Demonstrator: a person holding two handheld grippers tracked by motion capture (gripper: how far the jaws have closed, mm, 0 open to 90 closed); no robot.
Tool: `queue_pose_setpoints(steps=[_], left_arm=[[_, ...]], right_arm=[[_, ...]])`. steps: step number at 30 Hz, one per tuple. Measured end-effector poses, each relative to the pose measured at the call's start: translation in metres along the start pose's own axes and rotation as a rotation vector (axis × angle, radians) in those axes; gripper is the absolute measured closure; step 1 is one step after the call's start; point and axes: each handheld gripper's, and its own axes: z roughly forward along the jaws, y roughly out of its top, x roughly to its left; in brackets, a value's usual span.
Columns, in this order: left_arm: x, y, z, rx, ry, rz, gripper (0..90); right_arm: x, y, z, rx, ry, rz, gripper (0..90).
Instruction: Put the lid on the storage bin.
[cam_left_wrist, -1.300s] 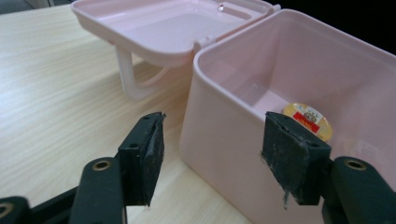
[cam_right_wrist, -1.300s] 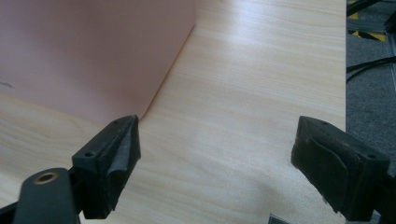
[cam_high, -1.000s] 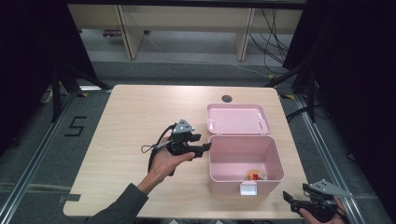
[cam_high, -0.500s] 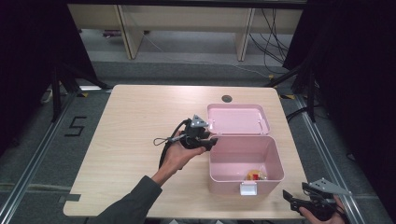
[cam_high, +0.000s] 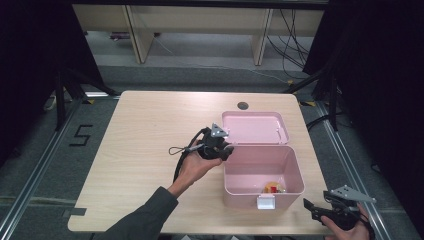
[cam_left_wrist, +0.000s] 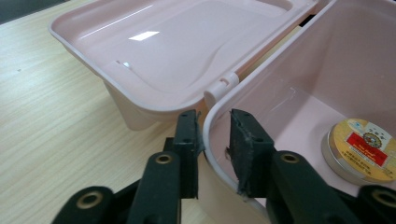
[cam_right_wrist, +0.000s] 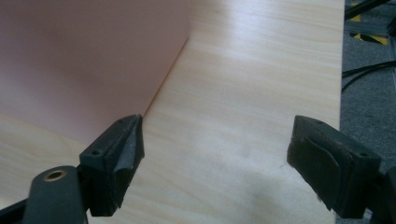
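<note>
Round gold tin with red label in the pink plastic box: right part cut by the frame edge in the left gripper view; label print too small to read. In the high view the box's contents show as small red and yellow specks (kind not discernible). Box wall blurred in the right gripper view.

- A lab or recording bay; a bare wooden table stands inside a metal rail frame
- black curtains hang at both sides; loose cables and tape marks lie on the grey floor
</note>
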Motion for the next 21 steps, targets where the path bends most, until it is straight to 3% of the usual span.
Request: queue_pose_setpoints(steps=[1,2,7,8,9,10,12,13,16,21], left_arm=[[-0.002,0.001,0.001,-0.011,0.009,-0.009,75.3],[-0.002,0.001,0.001,0.004,0.014,0.014,77.1],[-0.003,0.002,0.0,0.007,0.018,0.023,77.9],[-0.003,0.002,0.0,0.007,0.018,0.023,78.0],[-0.003,0.001,0.0,0.004,0.023,0.024,78.1],[-0.004,0.001,0.0,0.004,0.027,0.028,78.1],[-0.004,0.001,0.0,0.004,0.028,0.029,78.2],[-0.004,0.001,0.0,0.003,0.029,0.031,78.2],[-0.004,0.001,0.0,0.007,0.035,0.04,78.4],[-0.004,0.001,0.0,0.001,0.028,0.036,78.7]], right_arm=[[-0.002,0.002,-0.001,0.005,0.001,-0.002,19.0],[-0.002,0.006,0.001,-0.003,-0.005,0.014,19.0],[-0.009,0.023,0.005,-0.009,0.007,-0.023,19.4],[-0.008,0.027,0.006,-0.008,0.007,-0.001,19.5],[-0.012,0.031,0.008,-0.012,0.01,-0.029,19.5],[-0.01,0.034,0.008,-0.018,0.005,0.016,19.5],[-0.016,0.042,0.01,-0.019,0.009,-0.001,19.6],[-0.015,0.047,0.009,-0.013,0.004,0.036,19.6],[-0.02,0.057,0.009,-0.017,0.006,0.034,19.9],[-0.034,0.091,0.015,-0.019,0.006,0.017,21.5]])
